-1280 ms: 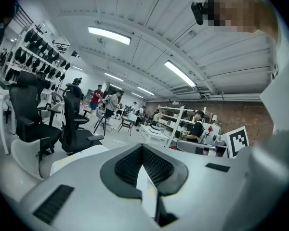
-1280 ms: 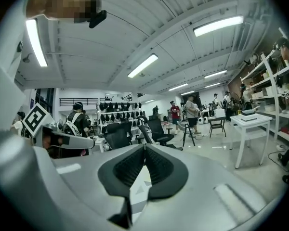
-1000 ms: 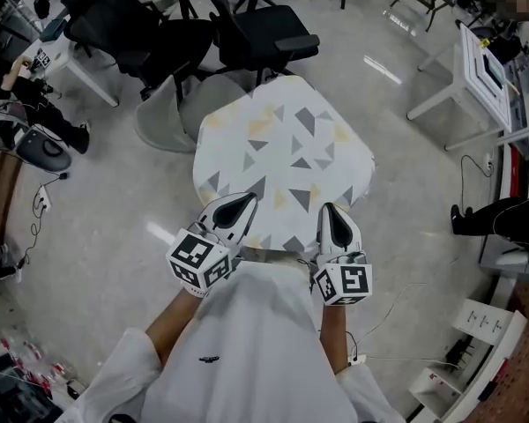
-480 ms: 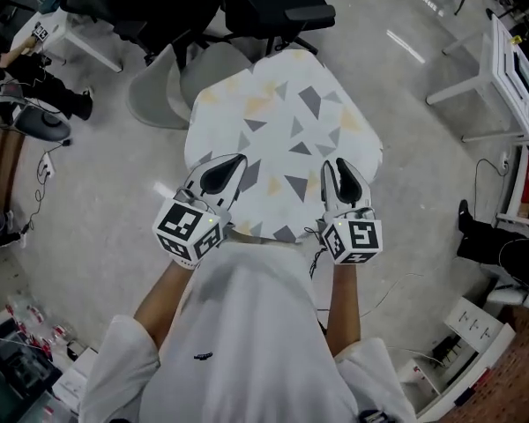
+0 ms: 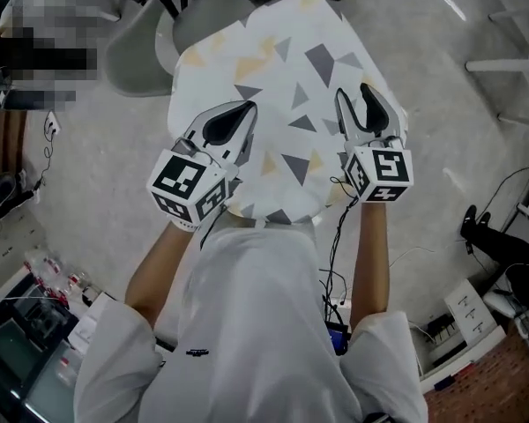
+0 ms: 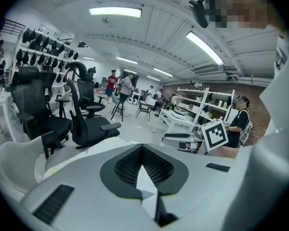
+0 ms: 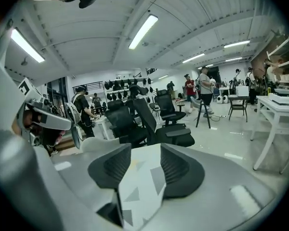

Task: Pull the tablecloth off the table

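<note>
The tablecloth (image 5: 291, 77) is white with grey and yellow triangles and spreads out in front of the person. My left gripper (image 5: 243, 109) lies over its left side with jaws shut. In the left gripper view, a strip of the tablecloth (image 6: 145, 186) shows in the slit behind the closed tips of the left gripper (image 6: 142, 146). My right gripper (image 5: 368, 95) is at the cloth's right side. Its jaws are opening. In the right gripper view the tablecloth (image 7: 139, 186) runs loose between the parted pads of the right gripper (image 7: 146, 147). The table under the cloth is hidden.
A grey shell chair (image 5: 137, 47) stands just beyond the cloth on the left. Black office chairs (image 6: 89, 124) stand further back. A white table (image 5: 511, 60) is at the right. Cables (image 5: 335, 263) and a white rack (image 5: 472, 311) lie on the floor near the person's feet.
Both grippers have moved forward and further apart over the cloth, which now looks larger and nearer. The right jaws have parted; the left jaws stay closed.
</note>
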